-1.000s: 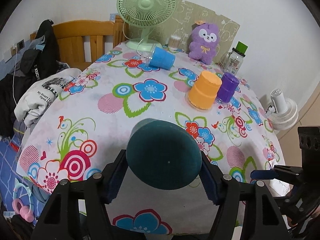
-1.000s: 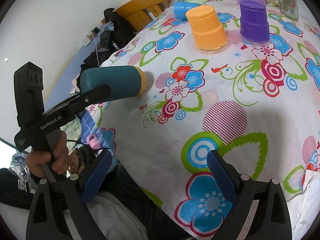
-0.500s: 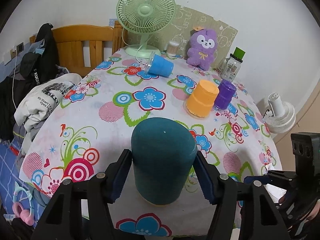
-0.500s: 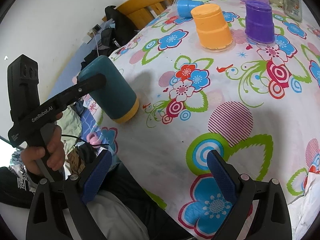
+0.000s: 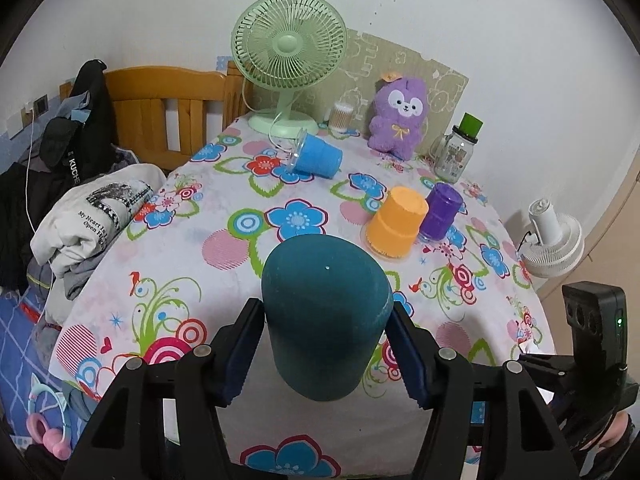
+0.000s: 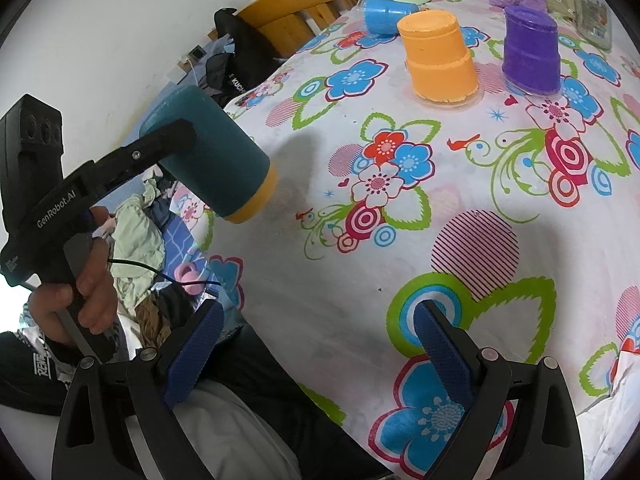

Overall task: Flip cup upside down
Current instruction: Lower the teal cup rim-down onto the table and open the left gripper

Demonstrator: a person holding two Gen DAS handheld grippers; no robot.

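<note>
My left gripper [image 5: 326, 354] is shut on a dark teal cup [image 5: 324, 312] with a yellow rim band. The cup is held base up and mouth down, tilted, above the near left edge of the flowered tablecloth [image 5: 208, 248]. In the right wrist view the same cup [image 6: 212, 168] hangs from the left gripper [image 6: 172, 140], its yellow rim pointing down at the cloth [image 6: 360, 280] and off it. My right gripper [image 6: 316, 344] is open and empty over the table's near edge.
An orange cup [image 5: 396, 222] and a purple cup [image 5: 442, 212] stand upside down mid-table. A blue cup [image 5: 316, 156] lies on its side near a green fan [image 5: 288, 60]. A purple plush [image 5: 400, 116] and a jar [image 5: 458, 148] stand at the back. Clothes [image 5: 92, 216] lie left.
The left gripper has turned the teal cup from lying sideways to nearly base up, mouth toward the table. The right gripper has barely moved.
</note>
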